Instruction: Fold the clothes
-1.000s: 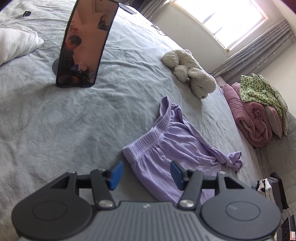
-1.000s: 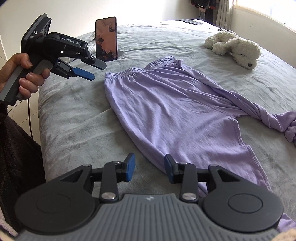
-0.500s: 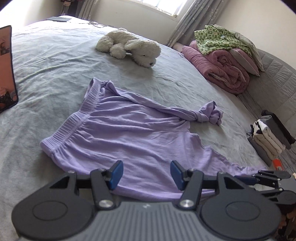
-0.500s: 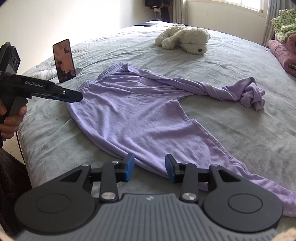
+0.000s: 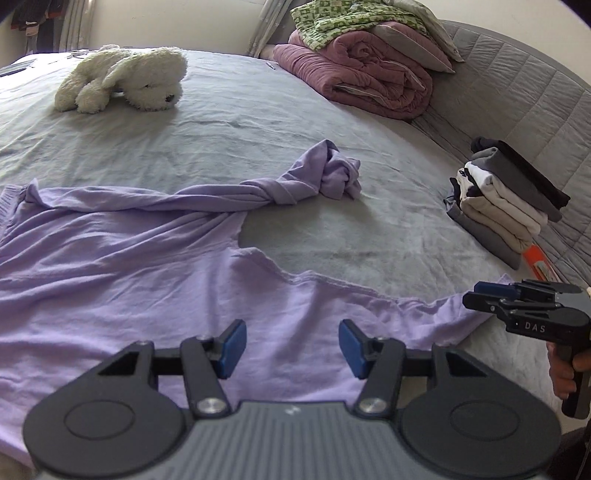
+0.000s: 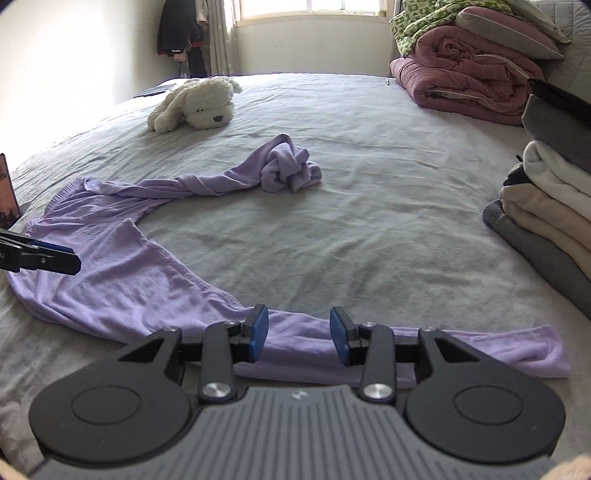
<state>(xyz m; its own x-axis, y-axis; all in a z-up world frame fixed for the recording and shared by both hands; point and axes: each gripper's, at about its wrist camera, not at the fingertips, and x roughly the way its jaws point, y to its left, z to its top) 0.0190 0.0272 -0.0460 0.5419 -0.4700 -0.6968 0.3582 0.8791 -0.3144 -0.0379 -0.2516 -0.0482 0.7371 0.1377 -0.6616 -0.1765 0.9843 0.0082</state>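
You're working over a big bed [image 6: 369, 229] with a wrinkled grey sheet, light coming from a window [image 6: 314, 5] at the far wall, dark clothes hanging [image 6: 181, 29] in the left corner beside the curtain. A white plush dog [image 6: 195, 105] lies on the far part of the bed; a rolled maroon quilt [image 6: 469, 81] with a green-patterned blanket [image 5: 343, 22] and a grey pillow on top sits against the quilted grey headboard [image 5: 517, 85]. A stack of folded clothes [image 5: 506, 199] in grey, cream and black rests near the right edge, something orange [image 5: 537, 260] poking out under it. The edge of a propped phone [image 6: 7, 192] shows at far left in the right wrist view. The lilac pants [image 5: 129, 280] lie spread flat across the near part of the bed, waistband to the left; the far leg is twisted like a rope and ends in a bunched knot [image 5: 336, 171], the near leg runs flat along the near edge to its hem [image 6: 543, 350] on the right. Your left tongs [image 5: 290, 349] are open above the seat of the pants, blue pads apart, nothing pinched. Your right tongs [image 6: 299, 336] are open too, hovering over the near leg with the fabric below the gap, pads not pressing it. Your right hand [image 5: 565, 373] shows on the handle in the left wrist view.
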